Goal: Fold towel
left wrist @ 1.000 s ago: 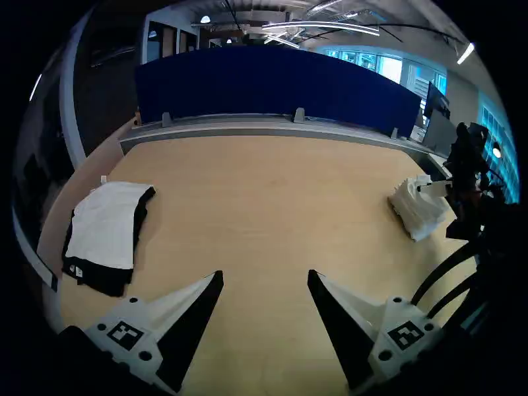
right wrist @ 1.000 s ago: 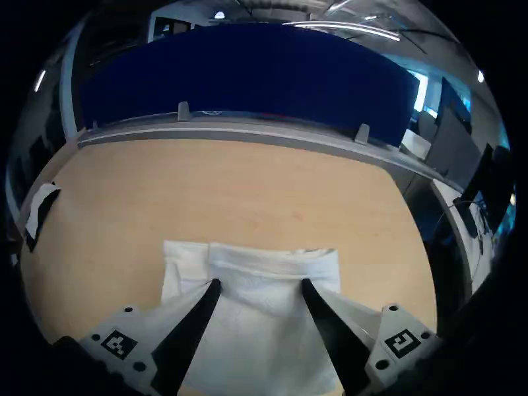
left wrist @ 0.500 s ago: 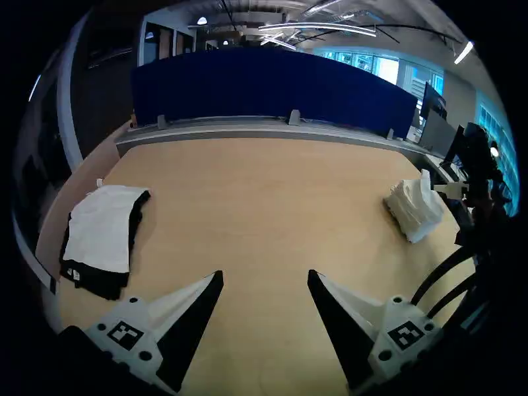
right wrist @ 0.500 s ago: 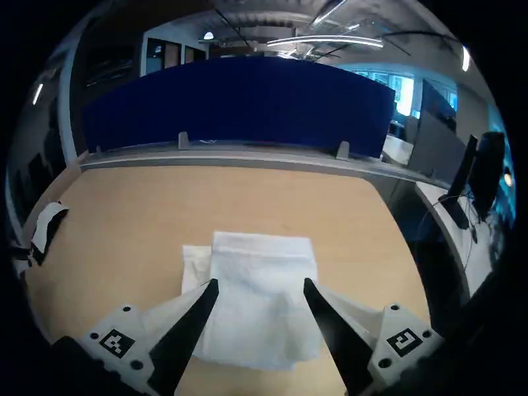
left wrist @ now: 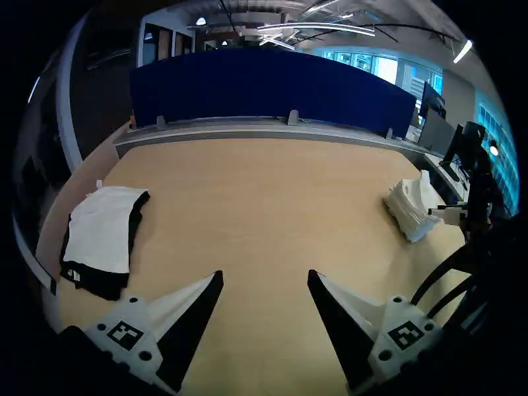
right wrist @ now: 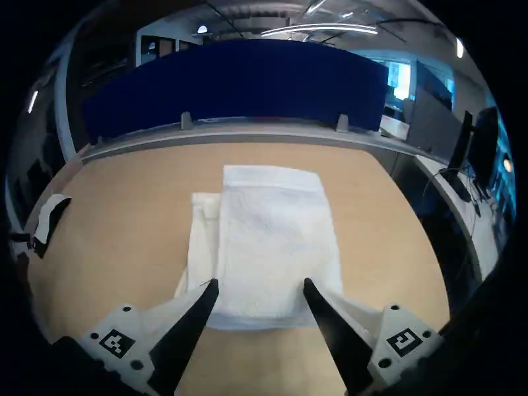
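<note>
The pale wooden counter (left wrist: 264,198) runs back to a long blue divider (left wrist: 264,86). In the right gripper view the white towel (right wrist: 270,244) lies folded and flat on the counter, long side pointing away. Its near edge sits between and just ahead of the spread fingers of the right claw (right wrist: 261,281), which stands wide and grips nothing; whether its tips touch the cloth I cannot tell. In the left gripper view the same towel (left wrist: 410,210) lies far off to the right. A folded white-on-black cloth pile (left wrist: 102,237) rests at the counter's left edge. The left claw (left wrist: 264,272) stands wide over bare wood, well apart from both.
</note>
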Tool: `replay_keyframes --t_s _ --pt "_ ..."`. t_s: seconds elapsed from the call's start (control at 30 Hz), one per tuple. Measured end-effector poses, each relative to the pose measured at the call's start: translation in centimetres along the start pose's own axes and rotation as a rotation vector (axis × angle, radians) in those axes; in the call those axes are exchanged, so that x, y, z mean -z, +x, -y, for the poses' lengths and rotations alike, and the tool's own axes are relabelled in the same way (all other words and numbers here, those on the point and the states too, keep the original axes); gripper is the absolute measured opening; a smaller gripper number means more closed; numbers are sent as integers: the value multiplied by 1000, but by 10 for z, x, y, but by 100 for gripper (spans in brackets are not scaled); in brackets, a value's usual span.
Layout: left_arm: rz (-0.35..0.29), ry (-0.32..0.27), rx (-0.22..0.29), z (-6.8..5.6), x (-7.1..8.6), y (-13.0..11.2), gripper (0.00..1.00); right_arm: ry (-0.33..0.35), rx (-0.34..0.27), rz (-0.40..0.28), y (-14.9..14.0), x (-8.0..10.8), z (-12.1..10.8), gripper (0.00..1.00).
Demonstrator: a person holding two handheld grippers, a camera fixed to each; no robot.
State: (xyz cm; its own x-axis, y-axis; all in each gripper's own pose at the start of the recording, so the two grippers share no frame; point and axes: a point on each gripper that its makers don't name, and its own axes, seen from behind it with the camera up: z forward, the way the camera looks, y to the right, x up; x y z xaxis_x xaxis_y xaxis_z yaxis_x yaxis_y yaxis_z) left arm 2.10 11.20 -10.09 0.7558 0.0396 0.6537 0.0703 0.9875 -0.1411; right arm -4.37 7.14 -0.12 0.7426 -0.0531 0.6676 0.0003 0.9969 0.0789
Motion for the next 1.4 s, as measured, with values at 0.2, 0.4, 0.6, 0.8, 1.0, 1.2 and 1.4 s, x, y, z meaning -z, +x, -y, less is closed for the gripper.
replay_keyframes --t_s 0.2,0.4,0.6,0.8,1.0,1.2,1.4 --pt "-2 4 4 2 2 -2 95 1 21 33 -18 -9 4 100" --pt "-1 6 6 3 3 -4 95 6 21 38 -20 -11 5 100" --pt "-6 3 1 1 4 -1 95 -2 12 -15 3 0 4 100" --pt "-9 0 6 -1 5 3 95 -19 12 -63 29 6 -5 100" --pt "-8 1 0 -1 3 2 95 -27 27 -80 41 3 -9 100" --pt "-5 5 1 -1 2 1 95 -37 50 -105 69 -13 -15 100" --pt "2 11 3 -1 2 -3 95 -29 63 -90 82 -39 -15 100"
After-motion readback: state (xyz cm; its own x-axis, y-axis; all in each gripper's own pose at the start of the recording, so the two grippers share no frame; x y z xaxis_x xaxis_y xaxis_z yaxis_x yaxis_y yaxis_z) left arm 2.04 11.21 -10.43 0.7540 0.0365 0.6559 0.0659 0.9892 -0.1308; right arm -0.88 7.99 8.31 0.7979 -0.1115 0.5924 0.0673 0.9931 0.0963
